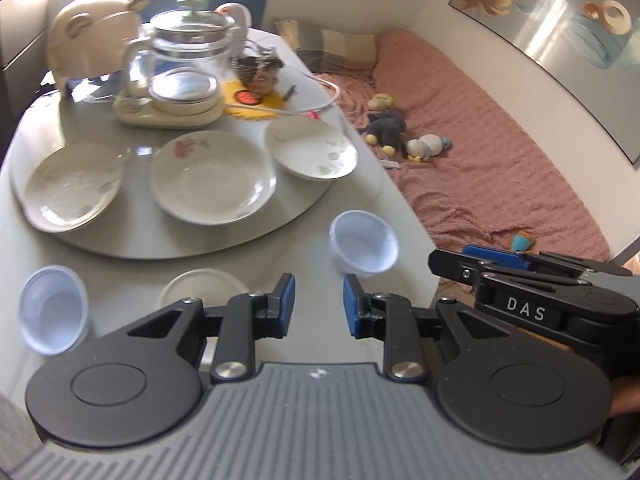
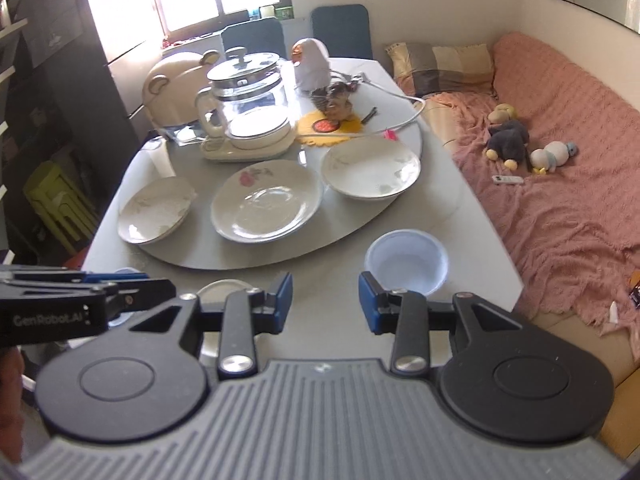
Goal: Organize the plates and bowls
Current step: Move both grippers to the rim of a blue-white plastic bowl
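While both the left gripper (image 1: 319, 305) and right gripper (image 2: 325, 302) gape unladen, three plates (image 2: 267, 205) lie bare on the turntable (image 2: 256, 258).

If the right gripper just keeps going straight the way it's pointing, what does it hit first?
Probably bare table first. The open right gripper aims between the white dish and the translucent plastic bowl; beyond that gap lies the turntable edge. Depth is uncertain.
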Available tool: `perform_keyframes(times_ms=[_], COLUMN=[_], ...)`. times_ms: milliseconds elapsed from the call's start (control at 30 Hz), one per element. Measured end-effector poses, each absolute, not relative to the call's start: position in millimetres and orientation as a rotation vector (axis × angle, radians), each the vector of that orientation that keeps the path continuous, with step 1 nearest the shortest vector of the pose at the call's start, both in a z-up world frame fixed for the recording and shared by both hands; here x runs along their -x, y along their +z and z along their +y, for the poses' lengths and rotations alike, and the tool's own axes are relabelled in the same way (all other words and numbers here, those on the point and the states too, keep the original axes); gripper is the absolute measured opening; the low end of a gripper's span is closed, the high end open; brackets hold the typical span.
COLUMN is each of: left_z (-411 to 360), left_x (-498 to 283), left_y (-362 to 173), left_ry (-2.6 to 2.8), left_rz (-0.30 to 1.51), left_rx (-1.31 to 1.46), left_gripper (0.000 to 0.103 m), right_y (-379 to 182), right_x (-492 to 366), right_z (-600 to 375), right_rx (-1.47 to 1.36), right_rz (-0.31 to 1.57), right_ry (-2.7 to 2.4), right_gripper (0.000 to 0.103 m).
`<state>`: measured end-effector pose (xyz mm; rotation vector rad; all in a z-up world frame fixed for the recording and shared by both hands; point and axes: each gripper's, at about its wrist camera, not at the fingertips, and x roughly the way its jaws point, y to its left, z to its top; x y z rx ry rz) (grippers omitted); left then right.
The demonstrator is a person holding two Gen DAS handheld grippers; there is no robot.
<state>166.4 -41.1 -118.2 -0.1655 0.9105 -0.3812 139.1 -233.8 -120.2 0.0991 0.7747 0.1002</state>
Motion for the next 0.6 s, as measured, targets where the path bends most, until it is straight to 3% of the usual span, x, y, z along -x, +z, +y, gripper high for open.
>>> perform_keyframes(times_ms=[433,600], left_z=[-121,-144], left_x=[-241,-268], left_y=[-136,-146], left_ry=[-0.383,-0.364], left_rz=[1.005,1.031], left_rx=[0.087,0.057], left_gripper=[0.031,0.044], right_y=[-142,-160], right_x=[-197,-224], right_z=[-309,-330], right_rx=[-0.18,-0.212], right_rz=[0.857,0.92], right_ry=[0.046,0.032], right_gripper=[0.04,0.04])
